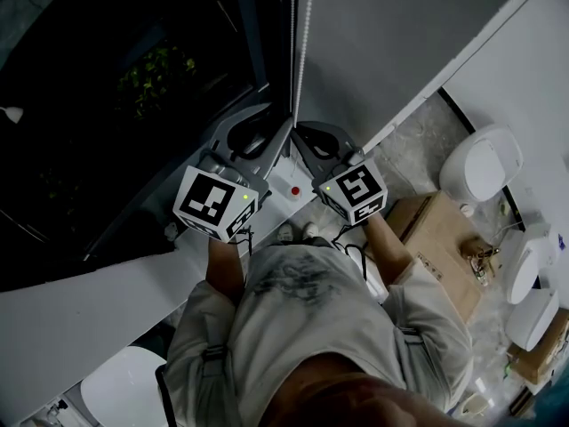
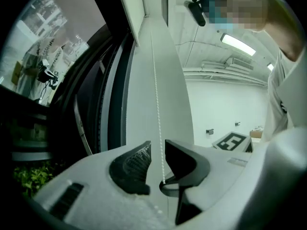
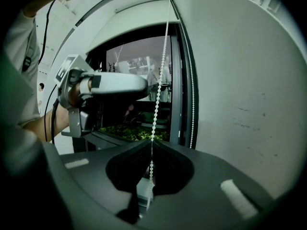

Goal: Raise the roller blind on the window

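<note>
Head view: left gripper (image 1: 258, 145) and right gripper (image 1: 313, 140) side by side at the right edge of the dark window frame (image 1: 252, 34); white bead chain (image 1: 300, 52) drops between them.
Left gripper view: ribbed black jaws apart, with the bead chain hanging loose in the gap.
Right gripper view: jaws pinched together on the bead chain; second strand (image 3: 192, 95) runs beside the frame.
</note>
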Demonstrator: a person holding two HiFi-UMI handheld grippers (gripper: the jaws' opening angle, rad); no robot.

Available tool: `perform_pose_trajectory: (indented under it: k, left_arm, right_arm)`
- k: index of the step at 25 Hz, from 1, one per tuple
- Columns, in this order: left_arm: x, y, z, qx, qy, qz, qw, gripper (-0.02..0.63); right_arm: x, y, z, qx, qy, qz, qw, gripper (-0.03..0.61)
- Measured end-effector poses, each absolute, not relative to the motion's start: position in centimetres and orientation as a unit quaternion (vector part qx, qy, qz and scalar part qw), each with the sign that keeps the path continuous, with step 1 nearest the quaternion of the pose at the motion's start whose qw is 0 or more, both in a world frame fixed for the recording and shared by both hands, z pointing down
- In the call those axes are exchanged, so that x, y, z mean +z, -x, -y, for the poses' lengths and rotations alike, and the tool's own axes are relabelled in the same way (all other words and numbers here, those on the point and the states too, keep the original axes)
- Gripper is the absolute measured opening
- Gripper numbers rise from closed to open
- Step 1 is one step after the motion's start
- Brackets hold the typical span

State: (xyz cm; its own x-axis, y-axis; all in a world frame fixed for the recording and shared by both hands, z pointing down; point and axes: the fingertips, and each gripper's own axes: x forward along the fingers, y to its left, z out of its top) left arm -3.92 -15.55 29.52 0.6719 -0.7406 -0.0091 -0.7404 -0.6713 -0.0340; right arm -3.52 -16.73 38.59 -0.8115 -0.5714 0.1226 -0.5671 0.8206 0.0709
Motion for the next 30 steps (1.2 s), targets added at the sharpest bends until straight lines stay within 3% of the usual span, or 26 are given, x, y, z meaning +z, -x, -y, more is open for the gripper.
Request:
perform_pose_trajectory:
  k: [11, 16, 30]
  left_arm:
    - [25.5, 1.8, 17.7, -0.002, 0.917, -0.396, 0.045, 0.108]
    - [25.4, 1.6, 18.3, -0.012, 0.915, -0.401, 0.048, 0.026]
    - [29.1, 1.7, 18.5, -0.037, 0.911, -0.410, 0.018, 0.024]
  right_arm:
    - [38.5, 4.0, 16.6, -0.019, -0.295, 0.953, 0.071, 0.012]
    - [38.3, 4.5, 16.4, -0.024, -0.290, 0.954, 0.070, 0.012]
    - [41.6, 4.8, 17.0, -0.011, -0.290, 0.951, 0.104, 0.012]
